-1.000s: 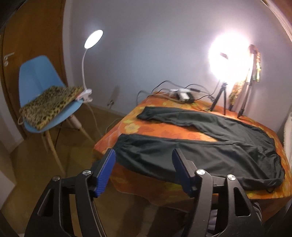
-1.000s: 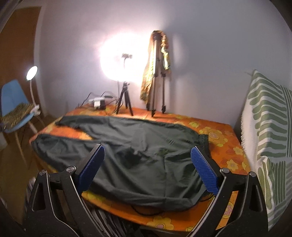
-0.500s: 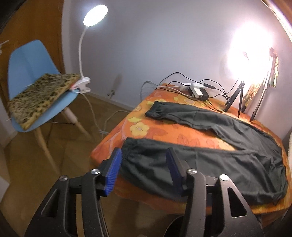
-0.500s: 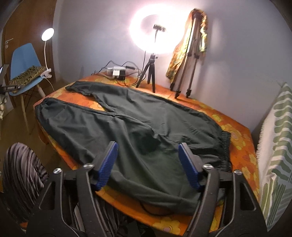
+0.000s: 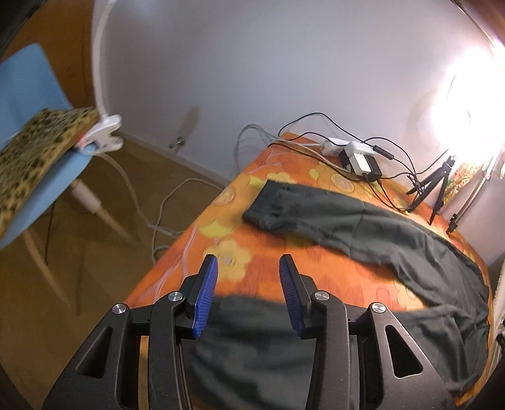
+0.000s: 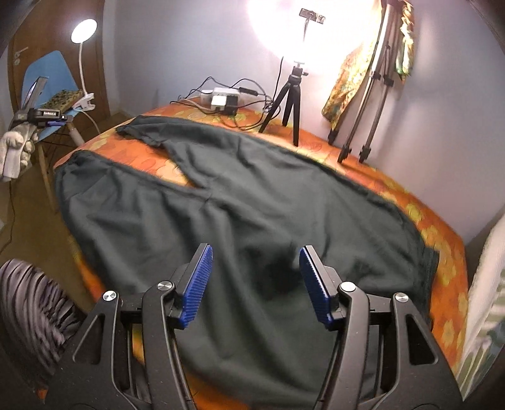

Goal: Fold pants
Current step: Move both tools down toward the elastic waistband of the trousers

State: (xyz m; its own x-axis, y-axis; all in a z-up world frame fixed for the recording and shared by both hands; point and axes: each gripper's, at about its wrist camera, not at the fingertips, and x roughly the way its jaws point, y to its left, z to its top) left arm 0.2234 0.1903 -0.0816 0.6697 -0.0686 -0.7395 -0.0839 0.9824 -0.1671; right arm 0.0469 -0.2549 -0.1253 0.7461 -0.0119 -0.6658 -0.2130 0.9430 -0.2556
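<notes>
Nearest the right wrist camera, the right gripper (image 6: 254,285) hangs over the seat of the dark green fabric pants (image 6: 252,202), its blue ribbed jaws apart after narrowing, nothing pinched between them. The left gripper (image 5: 247,295) hovers above the near leg's hem at the edge, its jaws also apart after closing in, no cloth caught. The pants lie flat, legs spread, on the orange flowered bed cover (image 5: 284,176). Farther off sit a white power strip with black cables (image 5: 356,157), a small black tripod (image 6: 288,104) and a glaring ring light (image 6: 303,28). A blue plastic chair (image 5: 34,104) stands on the floor left.
</notes>
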